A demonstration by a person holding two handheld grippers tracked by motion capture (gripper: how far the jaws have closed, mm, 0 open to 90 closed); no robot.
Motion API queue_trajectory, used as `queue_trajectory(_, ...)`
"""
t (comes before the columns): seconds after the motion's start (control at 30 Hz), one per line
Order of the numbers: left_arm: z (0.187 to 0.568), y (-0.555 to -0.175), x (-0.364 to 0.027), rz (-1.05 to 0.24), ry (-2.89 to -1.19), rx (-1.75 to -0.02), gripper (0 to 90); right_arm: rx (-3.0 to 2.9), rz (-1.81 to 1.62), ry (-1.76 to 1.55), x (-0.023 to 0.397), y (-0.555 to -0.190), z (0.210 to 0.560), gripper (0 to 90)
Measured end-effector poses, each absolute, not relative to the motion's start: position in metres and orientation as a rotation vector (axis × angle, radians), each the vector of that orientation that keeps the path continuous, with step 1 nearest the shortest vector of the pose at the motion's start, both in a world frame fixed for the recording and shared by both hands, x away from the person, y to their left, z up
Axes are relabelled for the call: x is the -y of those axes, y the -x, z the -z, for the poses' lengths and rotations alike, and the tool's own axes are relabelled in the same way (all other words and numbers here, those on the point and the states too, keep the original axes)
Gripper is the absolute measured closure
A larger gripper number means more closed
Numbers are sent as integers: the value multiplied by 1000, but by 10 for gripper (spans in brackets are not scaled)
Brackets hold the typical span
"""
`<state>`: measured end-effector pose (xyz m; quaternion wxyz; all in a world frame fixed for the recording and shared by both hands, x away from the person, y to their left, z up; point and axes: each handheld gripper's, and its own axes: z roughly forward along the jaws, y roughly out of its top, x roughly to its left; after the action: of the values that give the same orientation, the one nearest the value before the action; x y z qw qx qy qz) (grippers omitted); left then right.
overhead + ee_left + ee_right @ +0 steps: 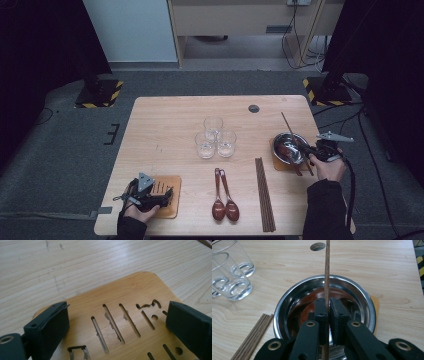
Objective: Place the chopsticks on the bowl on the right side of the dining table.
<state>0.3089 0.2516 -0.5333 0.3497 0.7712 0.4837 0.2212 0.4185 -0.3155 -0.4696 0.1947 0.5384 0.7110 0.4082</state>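
The chopstick [327,277] stands pinched between the closed jaws of the right gripper [327,305], directly over the steel bowl [362,302], likely for laying across its rim. The left gripper [117,322] rests wide open, empty, straddling a slotted wooden mat [140,287].

I see three glasses [215,137] clustered mid-bench [165,120]. Near them lie two spoons [224,197], with a bundle of chopsticks [264,195] to their right. At far right a bowl [289,146] sits on a mat [276,162], one chopstick [290,127] across it. My left tool [165,196] rests over a slotted board [172,200] at near left.
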Motion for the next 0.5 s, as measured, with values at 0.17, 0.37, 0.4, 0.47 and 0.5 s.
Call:
queue_trajectory(0.17, 533, -309, -252, -573, -1998, -1253, 39, -2007, -1128, -1507, 314, -421, 473, 851)
queue_trajectory(0.37, 533, -309, -252, -573, -1998, -1253, 39, -2025, -1106, -1507, 312, -424, 477, 851)
queue_trajectory(0.4, 533, -309, -252, -573, -1998, -1253, 39, -2029, -1100, -1508, 312, -424, 478, 851)
queue_trajectory(0.47, 533, -309, -252, -573, -1998, -1253, 39, -2035, -1098, -1513, 310, -425, 479, 851)
queue_trajectory(0.5, 533, -309, -252, -573, -1998, -1253, 39, -2035, -1097, -1516, 310, -425, 479, 851)
